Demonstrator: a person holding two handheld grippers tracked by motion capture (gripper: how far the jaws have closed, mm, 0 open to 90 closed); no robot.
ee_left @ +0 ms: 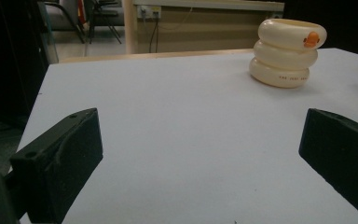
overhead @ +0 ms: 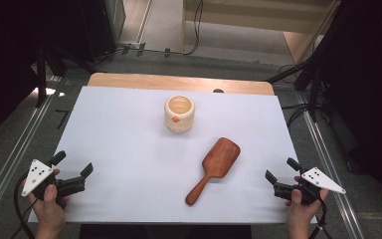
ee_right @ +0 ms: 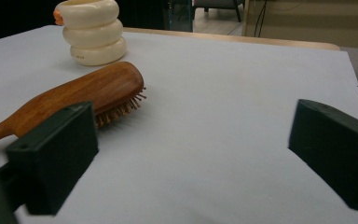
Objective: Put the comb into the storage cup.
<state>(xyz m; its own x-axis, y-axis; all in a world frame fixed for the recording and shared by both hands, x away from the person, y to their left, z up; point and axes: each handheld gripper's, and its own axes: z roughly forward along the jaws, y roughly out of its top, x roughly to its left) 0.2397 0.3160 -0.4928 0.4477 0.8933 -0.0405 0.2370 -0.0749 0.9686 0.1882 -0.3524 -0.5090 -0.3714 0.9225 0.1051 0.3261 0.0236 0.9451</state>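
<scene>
A cream ribbed cup (overhead: 179, 114) with an orange mark stands upright at the middle back of the white table sheet (overhead: 129, 149); it is also in the left gripper view (ee_left: 286, 52) and the right gripper view (ee_right: 92, 31). A wooden hairbrush (overhead: 215, 168) lies bristles down in front of and to the right of the cup (ee_right: 81, 99). My left gripper (overhead: 72, 164) is held at the sheet's front left corner, open and empty (ee_left: 200, 154). My right gripper (overhead: 282, 171) is held at the front right corner, open and empty (ee_right: 191, 149), apart from the brush.
The wooden tabletop's far edge (overhead: 179, 82) shows beyond the sheet. Metal rails (overhead: 10, 159) run along both sides of the table, with cables and dark stands behind. Bare sheet lies between the two grippers.
</scene>
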